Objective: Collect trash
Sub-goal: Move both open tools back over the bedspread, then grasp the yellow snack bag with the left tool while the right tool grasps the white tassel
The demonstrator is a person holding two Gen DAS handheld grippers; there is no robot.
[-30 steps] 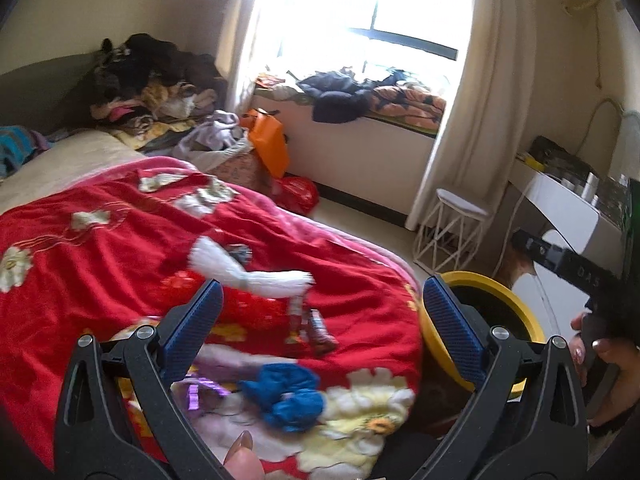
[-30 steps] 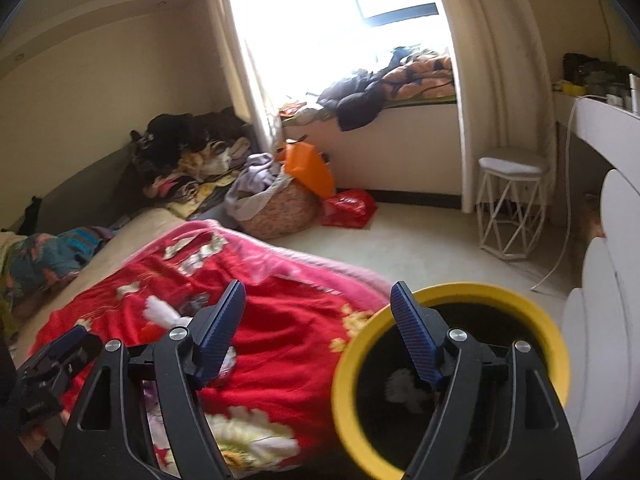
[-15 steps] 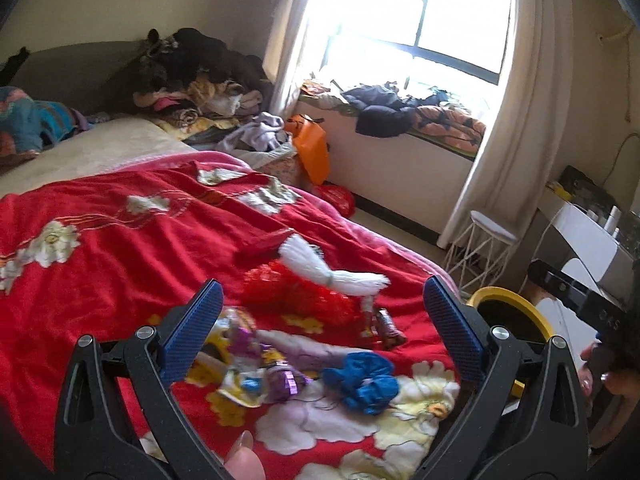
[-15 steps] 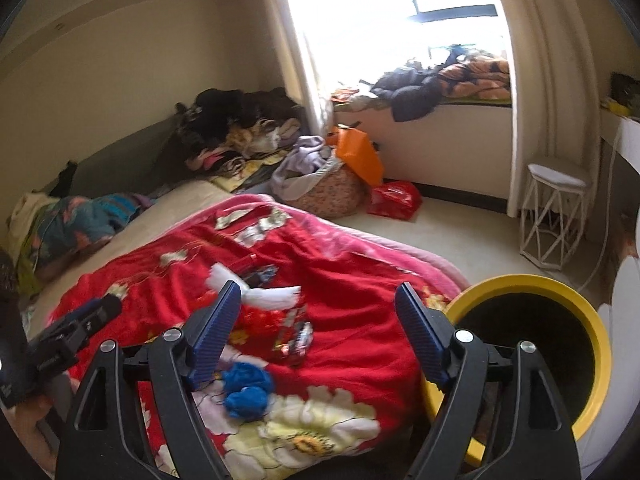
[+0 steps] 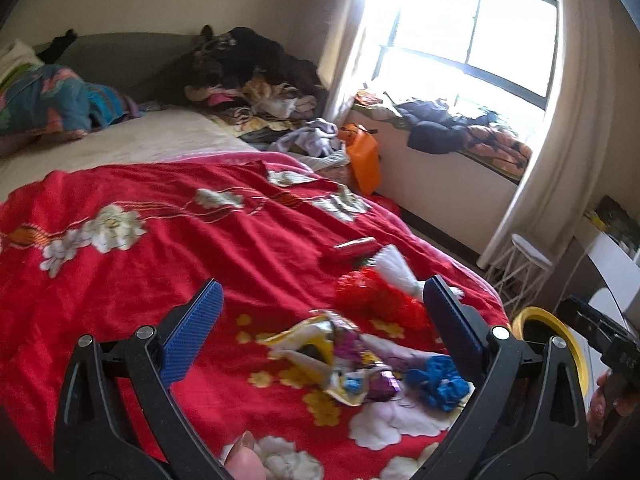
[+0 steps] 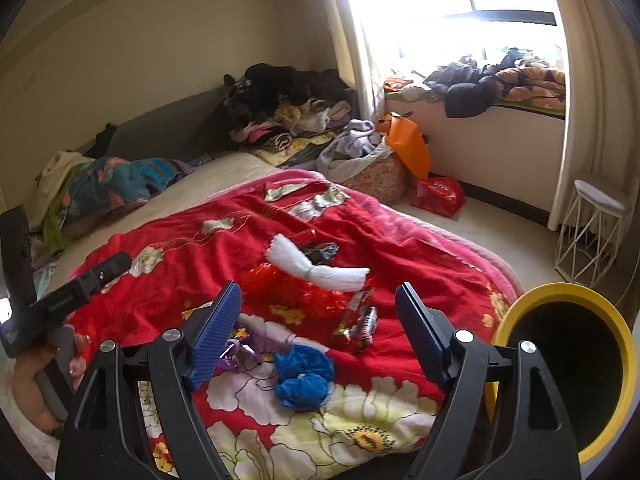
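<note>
Trash (image 6: 304, 376) is lying on the bed (image 6: 200, 280); I'm holding both grippers (image 5: 320, 320) (image 6: 318, 320) apart, empty, choosing a piece for the bin (image 6: 568, 296).

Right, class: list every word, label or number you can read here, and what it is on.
None reads clearly.
Pale print on the left tool, in the right wrist view: blurred.
White print on the red bag: blurred.
Snack wrappers: too small.

I see blue crumpled trash (image 6: 304, 376) lying on the blanket between my right tongs' fingers, wrappers (image 6: 358, 322) just beyond, yellow-rimmed bin (image 6: 560, 364) to their right.
</note>
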